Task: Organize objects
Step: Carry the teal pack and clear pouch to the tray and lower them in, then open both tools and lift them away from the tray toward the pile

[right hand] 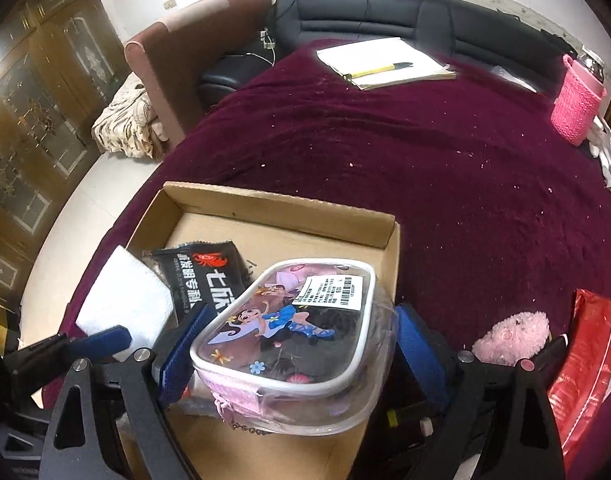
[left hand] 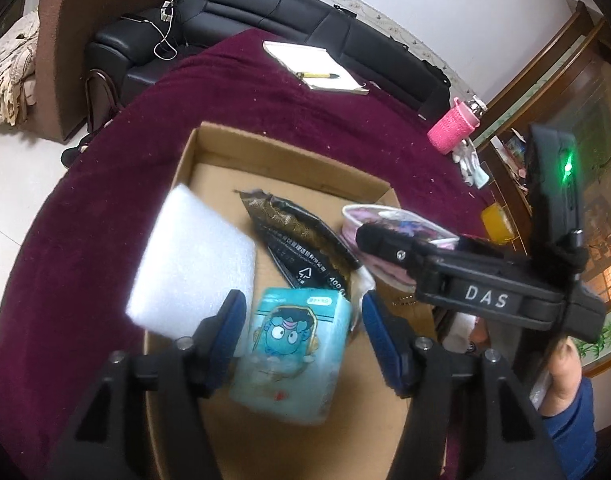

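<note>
An open cardboard box [left hand: 289,148] sits on the maroon cloth. Inside it lie a white foam block [left hand: 189,264], a black snack packet [left hand: 301,240] and a light blue tissue pack [left hand: 293,352] printed with a cartoon. My left gripper [left hand: 301,328] is open over the box, and the tissue pack sits blurred between its blue pads, clear of the right one. My right gripper [right hand: 297,348] is shut on a clear cartoon pouch [right hand: 289,336], held tilted over the box's right side. The same pouch [left hand: 369,216] shows under the right gripper's finger in the left wrist view.
A notepad with a yellow pen [right hand: 385,60] lies at the table's far edge. A bottle in a pink knit sleeve [right hand: 577,100] stands far right. A pink plush [right hand: 513,336] and a red bag [right hand: 585,368] lie right of the box. A black sofa [right hand: 385,12] stands behind.
</note>
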Tool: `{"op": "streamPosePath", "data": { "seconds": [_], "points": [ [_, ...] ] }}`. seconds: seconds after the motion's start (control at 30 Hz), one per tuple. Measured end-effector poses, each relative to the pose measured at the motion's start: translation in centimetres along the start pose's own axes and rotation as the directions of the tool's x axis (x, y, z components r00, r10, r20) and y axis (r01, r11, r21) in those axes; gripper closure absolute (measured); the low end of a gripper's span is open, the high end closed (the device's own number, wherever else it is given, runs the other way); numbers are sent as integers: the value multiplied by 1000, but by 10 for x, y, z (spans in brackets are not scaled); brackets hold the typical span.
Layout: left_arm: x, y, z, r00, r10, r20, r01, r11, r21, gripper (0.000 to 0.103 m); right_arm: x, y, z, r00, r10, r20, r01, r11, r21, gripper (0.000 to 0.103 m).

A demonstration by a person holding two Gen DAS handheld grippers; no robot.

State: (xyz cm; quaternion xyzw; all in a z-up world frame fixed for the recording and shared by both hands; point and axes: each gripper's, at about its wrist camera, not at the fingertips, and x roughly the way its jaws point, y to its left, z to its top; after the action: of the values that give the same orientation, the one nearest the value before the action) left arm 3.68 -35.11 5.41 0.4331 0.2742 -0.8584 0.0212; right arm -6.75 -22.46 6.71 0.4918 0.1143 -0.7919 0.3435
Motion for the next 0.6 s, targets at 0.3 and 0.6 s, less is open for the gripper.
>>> {"op": "streamPosePath", "data": {
  "seconds": [0.3, 0.6],
  "points": [
    [-35, 26, 9, 995, 30, 96, -26, 999, -40, 38, -21, 6, -10, 998, 56, 38, -56, 998, 3, 8],
    [-30, 67, 15, 994, 51, 96, -38, 990, -137, 37, -20, 8, -33, 994, 85, -65, -81, 995, 62, 8]
  ]
}}
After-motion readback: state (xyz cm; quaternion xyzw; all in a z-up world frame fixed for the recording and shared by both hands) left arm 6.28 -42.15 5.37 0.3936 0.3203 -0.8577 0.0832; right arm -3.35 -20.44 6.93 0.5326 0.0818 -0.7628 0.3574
